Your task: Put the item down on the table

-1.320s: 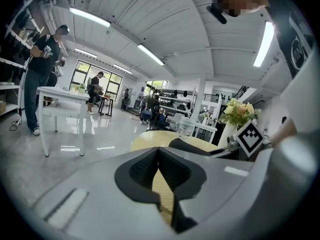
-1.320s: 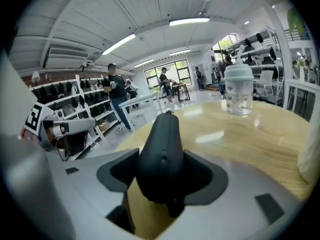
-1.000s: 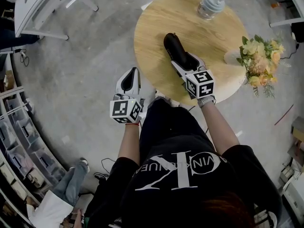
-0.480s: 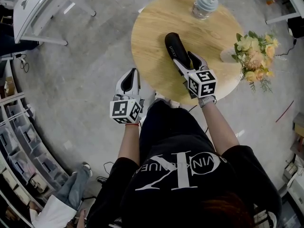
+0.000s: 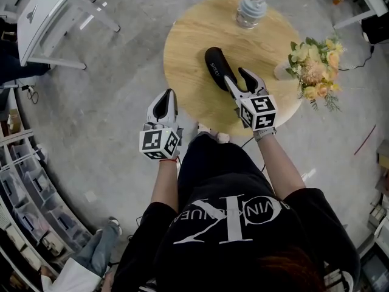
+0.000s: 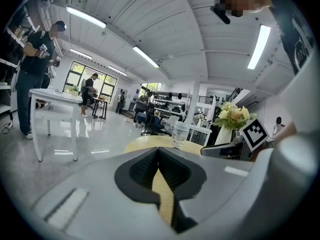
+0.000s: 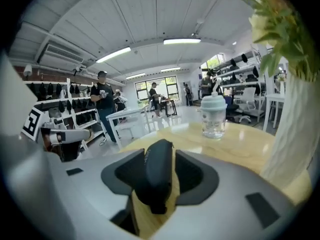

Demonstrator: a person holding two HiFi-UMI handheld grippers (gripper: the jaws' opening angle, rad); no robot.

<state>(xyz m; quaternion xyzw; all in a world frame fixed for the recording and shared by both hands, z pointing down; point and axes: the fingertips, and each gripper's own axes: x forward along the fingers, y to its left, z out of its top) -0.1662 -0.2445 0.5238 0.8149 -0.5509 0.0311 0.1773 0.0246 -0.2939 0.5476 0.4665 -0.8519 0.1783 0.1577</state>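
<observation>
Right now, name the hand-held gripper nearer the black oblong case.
Right: the right hand-held gripper, jaws just narrowed, straddles the black oblong case; the left hand-held gripper hangs well apart from it.

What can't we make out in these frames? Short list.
- case: near end hidden in head view by the right gripper, whose jaws have just been closing with the case between them.
- print on the case: too small, head view.
- vase: mostly covered by flowers in head view, cut off by the right edge in right gripper view.
- jar contents: covered by its lid, head view.
</observation>
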